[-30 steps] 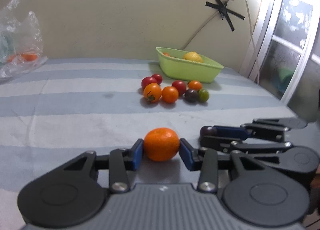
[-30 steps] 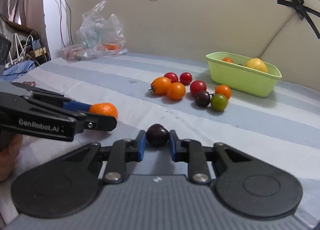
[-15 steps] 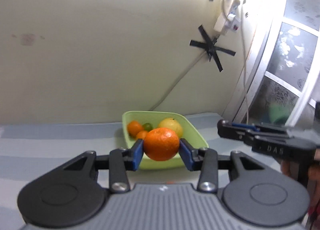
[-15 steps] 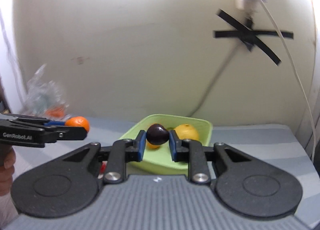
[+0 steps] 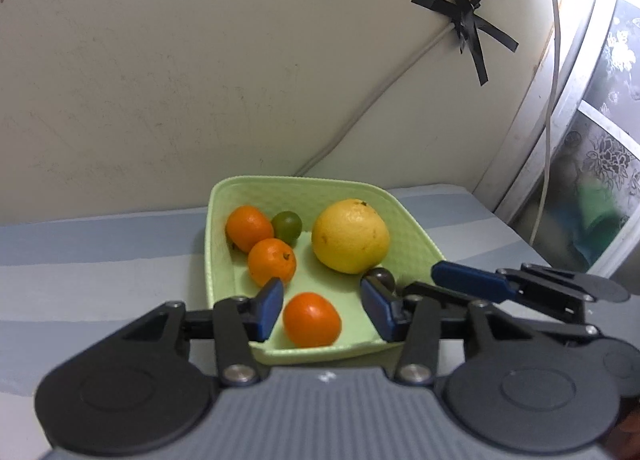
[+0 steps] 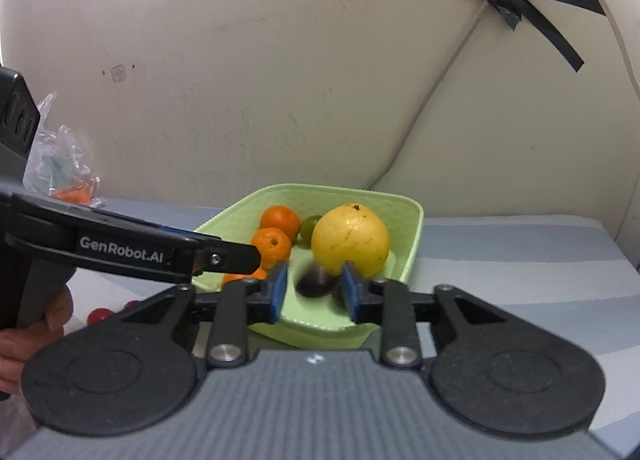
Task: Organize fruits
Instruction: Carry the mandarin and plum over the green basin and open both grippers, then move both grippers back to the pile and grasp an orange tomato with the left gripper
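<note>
A light green tray point(image 5: 218, 260) point(image 6: 412, 244) holds two oranges, a small green tomato point(image 5: 286, 226) and a big yellow fruit point(image 5: 350, 235) point(image 6: 350, 238). My left gripper point(image 5: 324, 310) hangs over the tray's near end with its jaws opening. An orange point(image 5: 312, 319) lies on the tray floor between the pads, with a gap on each side. My right gripper point(image 6: 313, 296) is over the tray too, jaws opening. A dark tomato point(image 6: 316, 281), blurred, sits loose between its pads; in the left wrist view the dark tomato point(image 5: 381, 276) is beside the yellow fruit.
The tray stands on a blue-and-white striped cloth point(image 5: 100, 260) close to the cream wall point(image 5: 200, 80). Red tomatoes point(image 6: 98, 314) lie on the cloth left of the tray. A plastic bag point(image 6: 64, 168) sits at the far left. A person's hand point(image 6: 24, 340) holds the left gripper.
Both grippers came forward over the tray. Their jaws parted: the orange left the left pads and lies in the tray, and the dark tomato came free of the right pads.
</note>
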`<state>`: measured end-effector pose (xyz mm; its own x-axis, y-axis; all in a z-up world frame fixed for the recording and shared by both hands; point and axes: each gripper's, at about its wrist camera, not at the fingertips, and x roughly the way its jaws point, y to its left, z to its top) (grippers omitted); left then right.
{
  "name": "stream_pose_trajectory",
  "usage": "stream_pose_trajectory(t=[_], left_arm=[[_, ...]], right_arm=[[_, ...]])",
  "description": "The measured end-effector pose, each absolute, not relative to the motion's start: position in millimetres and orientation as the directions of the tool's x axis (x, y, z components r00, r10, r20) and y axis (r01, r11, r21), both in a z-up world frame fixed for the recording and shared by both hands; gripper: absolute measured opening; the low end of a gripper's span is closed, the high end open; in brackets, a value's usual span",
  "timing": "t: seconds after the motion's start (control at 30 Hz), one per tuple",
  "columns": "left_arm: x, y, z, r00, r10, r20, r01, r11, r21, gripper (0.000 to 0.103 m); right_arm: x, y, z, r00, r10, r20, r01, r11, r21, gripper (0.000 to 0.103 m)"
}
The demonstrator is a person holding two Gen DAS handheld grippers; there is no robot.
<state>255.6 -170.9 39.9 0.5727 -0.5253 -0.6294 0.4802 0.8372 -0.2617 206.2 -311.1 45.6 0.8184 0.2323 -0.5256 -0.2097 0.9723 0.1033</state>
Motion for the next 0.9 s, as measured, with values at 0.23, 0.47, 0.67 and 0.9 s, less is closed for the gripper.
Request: stream_pose_trajectory(t=[0.23, 0.47, 0.67, 0.9], left_arm=[[234, -121, 68, 0.622, -0.55, -0.557, 0.454, 0.833, -0.316, 0.045], [180, -41, 72, 0.677, -0.506, -0.534, 0.398, 0.863, -0.312, 0.047], [142, 0, 48, 0.683, -0.46, -0.568, 0.334, 0.888, -0.318, 0.047], [131, 17, 24, 0.641, -0.511, -0.573, 0.296, 0.853, -0.43, 0.047]], right_arm=[[189, -328, 65, 0.853, 0.227, -0.47, -0.175, 0.973, 0.153, 0.037], [150, -318, 74, 0.841, 0.295, -0.454, -0.22, 0.952, 0.211, 0.038], [124, -284, 69, 0.799, 0.365, -0.477, -0.285, 0.929, 0.234, 0.038], [114, -211, 53, 0.72, 0.424, -0.549, -0.446, 0.889, 0.103, 0.038]])
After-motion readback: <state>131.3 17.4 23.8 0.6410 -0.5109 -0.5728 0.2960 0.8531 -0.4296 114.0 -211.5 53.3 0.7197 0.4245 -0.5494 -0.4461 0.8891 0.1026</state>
